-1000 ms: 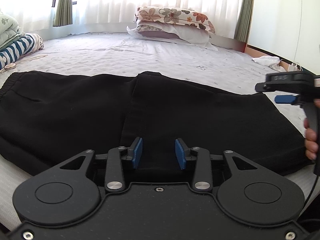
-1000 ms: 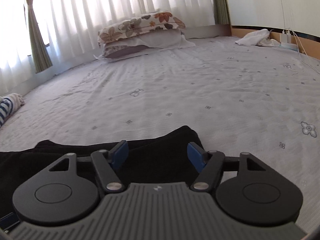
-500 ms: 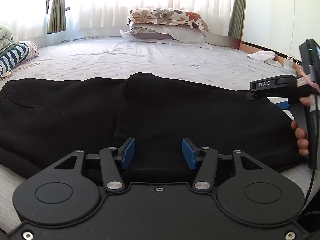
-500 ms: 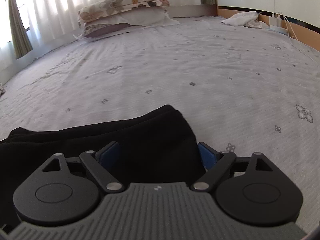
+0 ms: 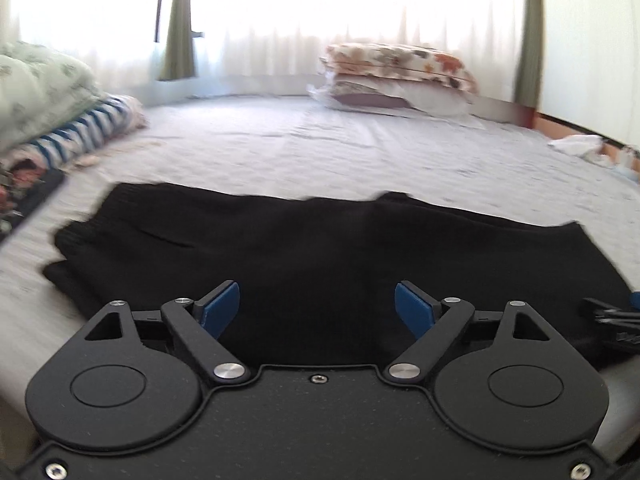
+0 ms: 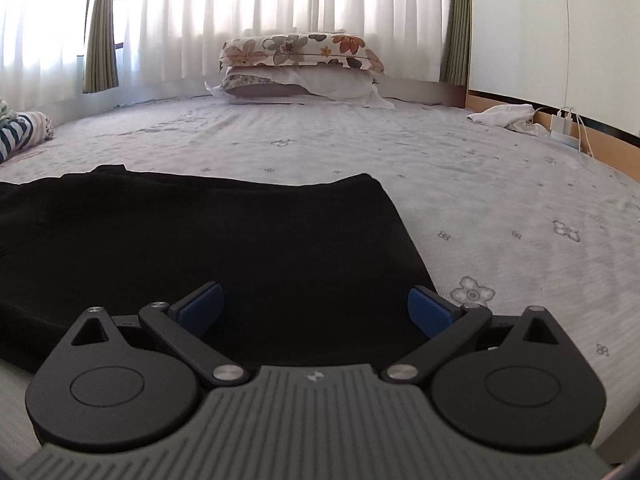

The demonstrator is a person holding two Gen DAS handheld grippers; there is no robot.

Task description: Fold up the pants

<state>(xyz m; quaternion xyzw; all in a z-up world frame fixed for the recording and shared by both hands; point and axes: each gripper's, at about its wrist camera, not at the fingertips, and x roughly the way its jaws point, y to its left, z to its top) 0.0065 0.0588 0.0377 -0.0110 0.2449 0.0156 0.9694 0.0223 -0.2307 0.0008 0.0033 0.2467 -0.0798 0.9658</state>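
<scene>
Black pants [image 5: 312, 248] lie folded flat across the near side of the bed, the waistband at the left. My left gripper [image 5: 317, 309] hovers over their near edge with its jaws opening wide; the blue pads touch no cloth. In the right wrist view the pants [image 6: 208, 240] end in a squared edge at the right. My right gripper [image 6: 316, 310] sits over that end, jaws opening to full width, nothing pinched between them. Part of the right gripper [image 5: 614, 314] shows at the right edge of the left wrist view.
The pale patterned bed sheet [image 6: 480, 184] stretches far and right. Stacked floral pillows [image 6: 300, 68] rest by the curtains. Folded bedding and a striped cloth [image 5: 76, 132] pile at the left. White cloth and a charger [image 6: 516, 118] lie at the right wall.
Both grippers' jaws have spread much wider. The left view has swung right-to-left, showing the waistband end; the right gripper has drawn back, showing more of the pants. The hand is out of view.
</scene>
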